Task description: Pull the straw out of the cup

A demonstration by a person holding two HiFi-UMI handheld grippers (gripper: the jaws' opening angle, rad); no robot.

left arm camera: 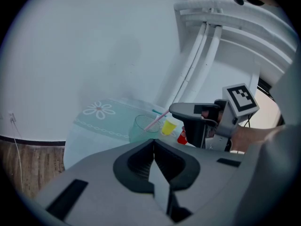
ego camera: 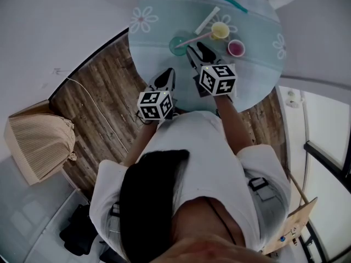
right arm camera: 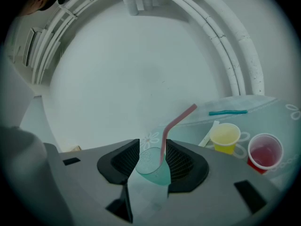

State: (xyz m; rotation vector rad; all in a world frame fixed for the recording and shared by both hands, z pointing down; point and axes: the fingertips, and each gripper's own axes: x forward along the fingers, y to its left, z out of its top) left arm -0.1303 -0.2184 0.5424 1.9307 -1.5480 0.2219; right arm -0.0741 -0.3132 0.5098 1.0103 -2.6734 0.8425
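Observation:
A green see-through cup (ego camera: 178,44) stands on the round glass table (ego camera: 258,75) with a bent pink straw (ego camera: 196,38) leaning out to the right. In the right gripper view the cup (right arm camera: 151,169) sits between the fingertips of my right gripper (right arm camera: 153,147), with the straw (right arm camera: 176,122) rising above the jaws. That gripper (ego camera: 196,52) is open, and I cannot tell whether its pads touch the cup. My left gripper (ego camera: 165,79) hangs over the table's near edge, shut (left arm camera: 154,147) on nothing. The left gripper view shows the cup (left arm camera: 143,127) ahead of it.
A yellow cup (ego camera: 220,30) and a red cup (ego camera: 237,48) stand right of the green one. A white straw (ego camera: 207,19) and a teal straw (ego camera: 230,2) lie further back. White pipes (right arm camera: 235,55) run along the wall. A woven bag (ego camera: 38,141) sits on the wooden floor at the left.

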